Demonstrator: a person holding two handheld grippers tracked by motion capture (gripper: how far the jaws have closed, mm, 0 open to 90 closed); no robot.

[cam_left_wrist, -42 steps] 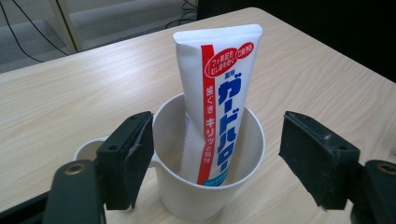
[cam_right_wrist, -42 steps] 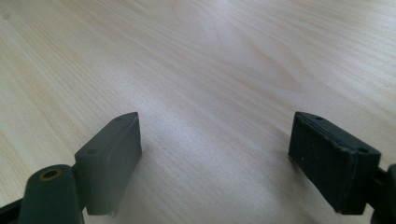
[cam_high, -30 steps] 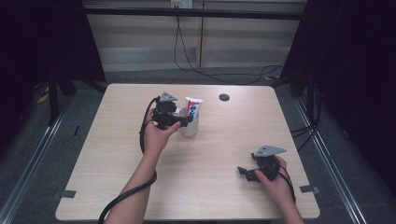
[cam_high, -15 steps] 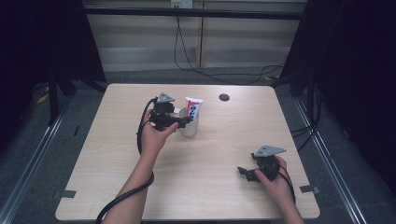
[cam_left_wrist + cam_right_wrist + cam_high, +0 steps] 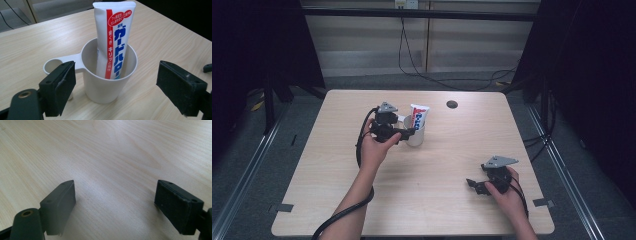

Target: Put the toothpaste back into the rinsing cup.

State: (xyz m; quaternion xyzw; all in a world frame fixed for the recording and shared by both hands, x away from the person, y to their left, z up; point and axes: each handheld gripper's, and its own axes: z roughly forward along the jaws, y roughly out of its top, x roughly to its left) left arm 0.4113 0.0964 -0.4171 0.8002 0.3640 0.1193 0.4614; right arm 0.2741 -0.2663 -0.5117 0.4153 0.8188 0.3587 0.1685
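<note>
A white cup point(image 5: 110, 82) with a flat ring handle point(image 5: 53, 65) stands on the table, and a white, red and blue toothpaste tube point(image 5: 115, 45) stands upright inside it. My left gripper point(image 5: 120, 86) is open, a pad on either side of the cup and neither touching it. In the high view the left gripper point(image 5: 404, 132) sits just left of the cup point(image 5: 416, 136) and the tube point(image 5: 418, 117), near the table's middle back. My right gripper point(image 5: 474, 185) rests low at the front right; it point(image 5: 115, 205) is open over bare wood.
The light wooden table point(image 5: 437, 165) has a small dark round hole point(image 5: 452, 104) at the back. The left gripper's black cable point(image 5: 342, 215) trails off the front edge. Dark floor and metal rails surround the table.
The left gripper has eased slightly to the left, away from the cup. The right hand has kept still.
</note>
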